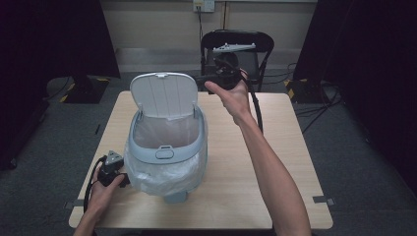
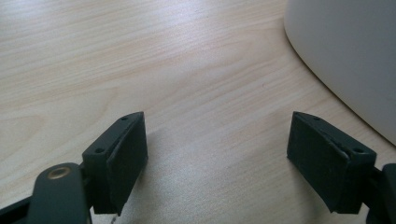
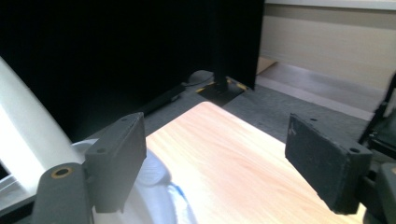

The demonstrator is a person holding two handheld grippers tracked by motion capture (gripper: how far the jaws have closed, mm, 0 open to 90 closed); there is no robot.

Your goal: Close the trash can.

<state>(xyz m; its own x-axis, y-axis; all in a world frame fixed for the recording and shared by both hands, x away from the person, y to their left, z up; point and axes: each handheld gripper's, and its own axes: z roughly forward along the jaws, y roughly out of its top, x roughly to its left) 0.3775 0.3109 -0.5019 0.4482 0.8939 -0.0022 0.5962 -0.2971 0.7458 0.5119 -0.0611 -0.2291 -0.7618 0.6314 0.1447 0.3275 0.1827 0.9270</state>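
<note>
A light grey bin (image 1: pixel 167 147) stands on the left half of the wooden table (image 1: pixel 236 162). Its lid (image 1: pixel 163 96) is tipped up and back, and a clear plastic liner (image 1: pixel 162 174) hangs over its rim. My left gripper (image 1: pixel 124 179) rests low at the bin's near left side. In the left gripper view it (image 2: pixel 217 121) is open over bare wood, with the bin wall (image 2: pixel 350 56) at the right. My right gripper (image 1: pixel 200 78) is held up beside the lid's right edge. It (image 3: pixel 215 123) is open with nothing between its pads, and the lid (image 3: pixel 18 121) and liner (image 3: pixel 156 170) lie at its left.
A black folding chair (image 1: pixel 255 42) stands behind the table's far edge. Dark curtains close both sides, with a stand base (image 1: pixel 83 88) on the floor at the left and cables (image 1: pixel 314 105) at the right. The table's right half is bare wood.
</note>
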